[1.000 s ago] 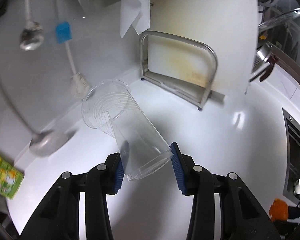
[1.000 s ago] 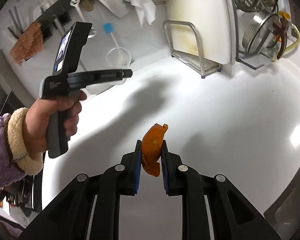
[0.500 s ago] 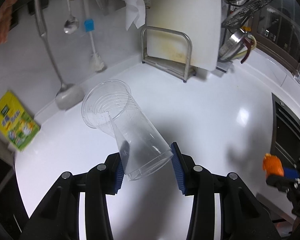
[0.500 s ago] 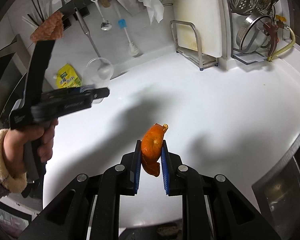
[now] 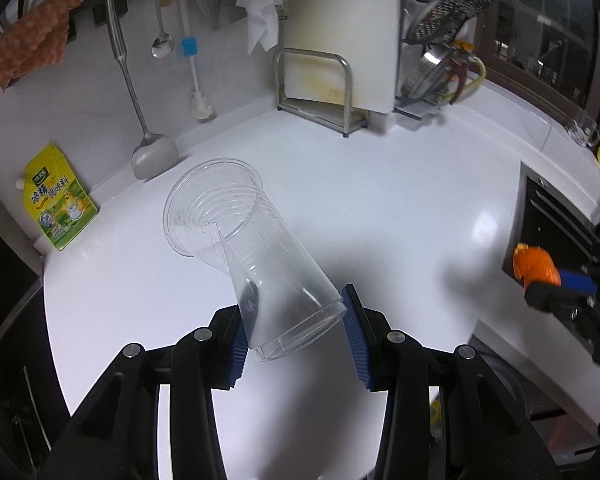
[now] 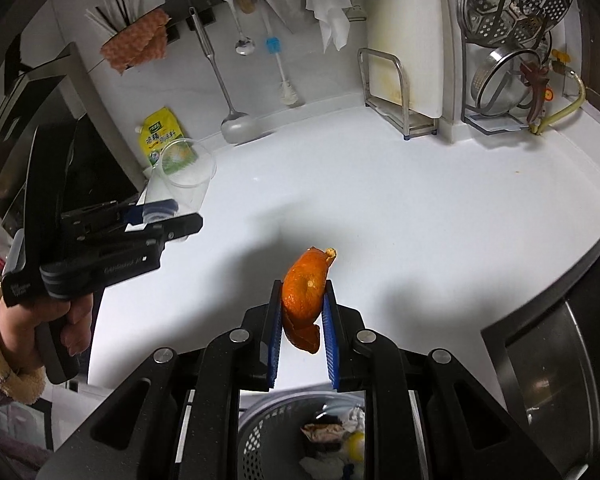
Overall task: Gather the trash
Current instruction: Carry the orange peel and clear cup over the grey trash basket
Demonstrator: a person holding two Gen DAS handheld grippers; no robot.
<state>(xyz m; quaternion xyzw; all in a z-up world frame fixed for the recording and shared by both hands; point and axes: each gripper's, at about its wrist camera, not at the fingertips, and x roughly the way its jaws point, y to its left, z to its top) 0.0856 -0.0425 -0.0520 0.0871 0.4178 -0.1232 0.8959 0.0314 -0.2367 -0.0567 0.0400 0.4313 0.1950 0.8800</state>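
Only right view — trash basket under tongs.

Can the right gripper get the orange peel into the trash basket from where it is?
Probably yes. The right gripper holds the orange peel at the counter edge, and the trash basket sits open below it.

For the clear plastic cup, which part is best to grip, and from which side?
Grip the clear plastic cup across its narrow base end, coming from behind the base, as the left gripper does: the split side wall near the wide rim looks flimsier.
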